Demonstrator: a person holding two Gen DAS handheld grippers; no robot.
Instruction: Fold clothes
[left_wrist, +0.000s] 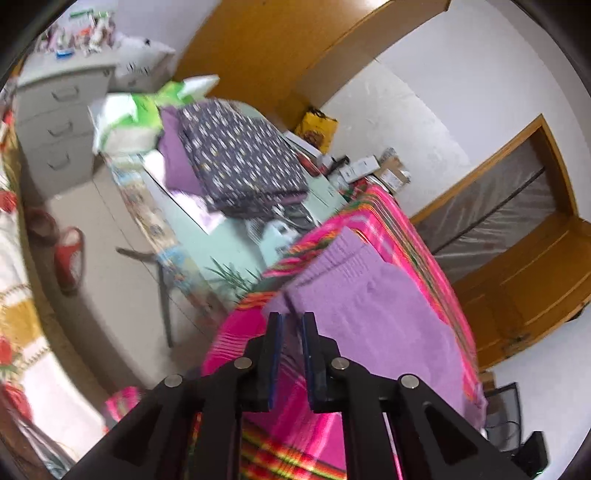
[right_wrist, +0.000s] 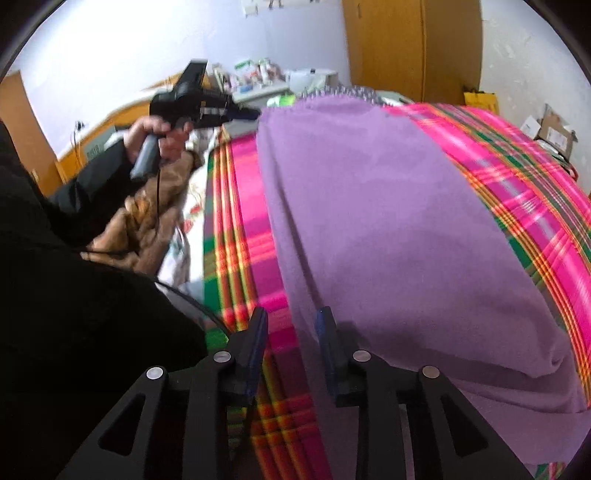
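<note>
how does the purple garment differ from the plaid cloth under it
The purple garment is one plain colour; the plaid cloth is pink crossed by green, yellow and orange stripes. The purple garment is smaller and lies on top; the plaid cloth spreads wider, showing on both sides of it. The purple garment has soft creases near its edge; the plaid cloth looks smooth. Both lie flat on the same surface.

Two fisheye cameras, each riding a handheld gripper and looking forward and down along its fingers. The left wrist view sits close over a corner of the purple garment (left_wrist: 373, 317), facing across the plaid cloth (left_wrist: 391, 218) toward a cluttered desk (left_wrist: 229, 236). The right wrist view hovers nearer the same garment (both views share it), and catches the left gripper (right_wrist: 255, 112) beyond.
</note>
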